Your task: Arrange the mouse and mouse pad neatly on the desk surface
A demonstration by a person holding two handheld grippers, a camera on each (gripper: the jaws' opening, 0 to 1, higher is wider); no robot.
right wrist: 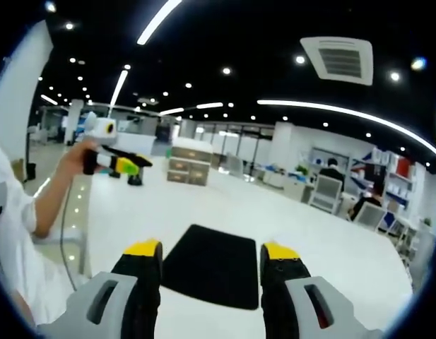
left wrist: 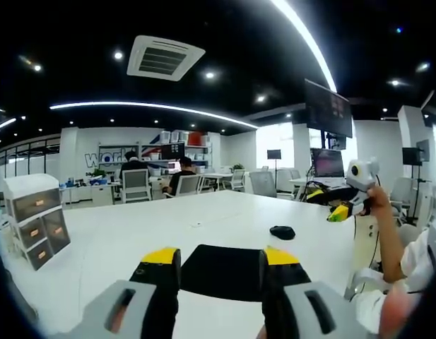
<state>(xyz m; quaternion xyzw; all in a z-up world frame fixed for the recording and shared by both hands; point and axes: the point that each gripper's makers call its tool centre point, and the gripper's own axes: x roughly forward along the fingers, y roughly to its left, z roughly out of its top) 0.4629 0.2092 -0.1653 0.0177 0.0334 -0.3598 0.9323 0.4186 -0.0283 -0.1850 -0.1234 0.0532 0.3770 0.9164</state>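
We note the white desk (left wrist: pixel 203 219) spanning the middle of the left gripper view, with a small drawer unit (left wrist: pixel 35 220) at its left edge. The black mouse pad (left wrist: pixel 221 272) lies flat low in the centre, just beyond the left gripper (left wrist: pixel 221 265), whose jaws stand apart, holding nothing. The mouse (left wrist: pixel 282 232) sits right of centre, off the pad and apart from it, so we judge neither is arranged yet. In the right gripper view the pad (right wrist: pixel 212 265) again lies between the spread, empty jaws of the right gripper (right wrist: pixel 212 258). Both grippers hover level above the desk, aimed forward at the pad, apparently ready to square it first.
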